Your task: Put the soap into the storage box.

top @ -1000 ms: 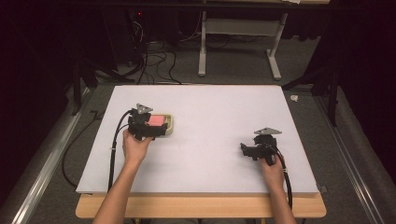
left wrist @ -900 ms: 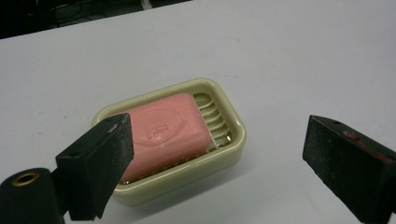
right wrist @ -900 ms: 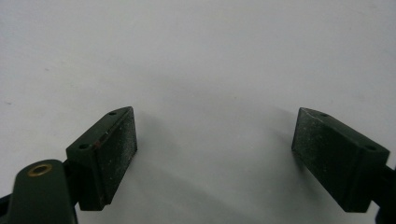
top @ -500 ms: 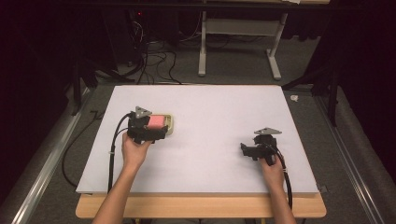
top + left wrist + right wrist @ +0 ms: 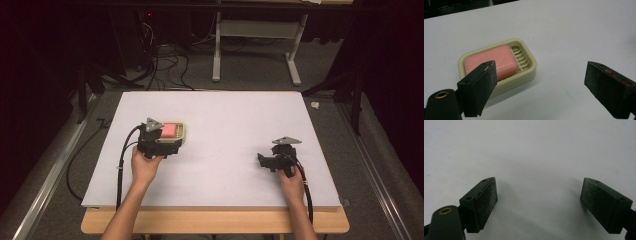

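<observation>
Two grippers are spread wide and neither holds anything, so judge the job as barely begun or just finished at the dish: nothing is in a grasp. Start at your left. The left gripper [image 5: 172, 141] hangs over the near end of the cream soap dish [image 5: 529, 72], its jaws far apart, with the left jaw in front of the dish's near corner in the left gripper view and the right jaw out over bare table. The pink soap bar [image 5: 491, 61] lies flat inside the dish, pushed toward one end so that the ribbed drain slats at the other end are uncovered. If the soap is what you want, the jaws are not yet around it; you would need to shift so the bar sits between them, and the dish's raised rim leaves little room beside the bar's long sides. The dish stands on the left half of the white table [image 5: 230, 120], well in from the left edge and from the near edge, so you have room to slide or lift in any direction there. Moving across, the middle of the table is bare. At your right, the right gripper [image 5: 263, 161] rests low over plain surface with its jaws equally wide apart, well away from the dish, nearer the near edge and the right edge than the left one is to its edges.
</observation>
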Available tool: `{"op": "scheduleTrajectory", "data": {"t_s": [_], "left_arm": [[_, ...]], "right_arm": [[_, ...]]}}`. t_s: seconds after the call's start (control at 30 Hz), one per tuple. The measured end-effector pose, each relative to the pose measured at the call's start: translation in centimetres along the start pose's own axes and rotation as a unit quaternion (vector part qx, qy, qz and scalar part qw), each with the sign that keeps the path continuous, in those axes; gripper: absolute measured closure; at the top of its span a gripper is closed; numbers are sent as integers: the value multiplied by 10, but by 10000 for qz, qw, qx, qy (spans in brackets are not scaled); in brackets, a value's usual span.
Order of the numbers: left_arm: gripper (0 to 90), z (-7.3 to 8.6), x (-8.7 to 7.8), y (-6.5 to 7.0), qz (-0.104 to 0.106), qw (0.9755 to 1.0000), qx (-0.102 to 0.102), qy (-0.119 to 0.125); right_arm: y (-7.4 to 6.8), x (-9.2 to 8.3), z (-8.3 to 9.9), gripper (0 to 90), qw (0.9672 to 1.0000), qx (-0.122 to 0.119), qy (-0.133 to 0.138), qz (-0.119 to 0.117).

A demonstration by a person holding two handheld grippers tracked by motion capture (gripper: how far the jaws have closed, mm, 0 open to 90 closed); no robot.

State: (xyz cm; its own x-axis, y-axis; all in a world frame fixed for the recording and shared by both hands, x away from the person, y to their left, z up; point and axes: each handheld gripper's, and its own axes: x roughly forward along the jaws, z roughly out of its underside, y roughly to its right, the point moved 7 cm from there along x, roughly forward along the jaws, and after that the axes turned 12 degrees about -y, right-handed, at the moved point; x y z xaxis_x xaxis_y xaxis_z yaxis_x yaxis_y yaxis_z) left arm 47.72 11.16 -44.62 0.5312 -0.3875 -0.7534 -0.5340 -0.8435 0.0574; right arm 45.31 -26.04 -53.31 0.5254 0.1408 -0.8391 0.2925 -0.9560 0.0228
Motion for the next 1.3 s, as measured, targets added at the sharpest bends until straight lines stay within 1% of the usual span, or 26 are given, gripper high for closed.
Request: {"op": "scheduleTrajectory", "data": {"t_s": [0.2,0.33,0.4,0.53,0.67,0.9,1.23,1.3], "left_arm": [[120,4,-2,4,32,10000,42,13],[119,5,-3,6,7,10000,76,10],[119,6,-4,8,48,10000,75,43],[121,9,-5,11,82,9999,106,44],[123,11,-4,14,133,9999,94,51],[124,17,-2,20,187,9997,138,17],[126,23,2,30,318,9993,198,8],[126,24,3,32,329,9992,218,-26]], "right_arm": [[0,0,0,146,10000,-2,0,0],[0,0,0,146,10000,-2,0,0],[0,0,0,146,10000,-2,0,-1],[0,0,0,146,10000,-2,0,0],[0,0,0,146,10000,-2,0,0],[0,0,0,146,10000,-2,0,-1],[0,0,0,146,10000,-2,-1,3],[0,0,0,146,10000,-2,-1,-1]]}}
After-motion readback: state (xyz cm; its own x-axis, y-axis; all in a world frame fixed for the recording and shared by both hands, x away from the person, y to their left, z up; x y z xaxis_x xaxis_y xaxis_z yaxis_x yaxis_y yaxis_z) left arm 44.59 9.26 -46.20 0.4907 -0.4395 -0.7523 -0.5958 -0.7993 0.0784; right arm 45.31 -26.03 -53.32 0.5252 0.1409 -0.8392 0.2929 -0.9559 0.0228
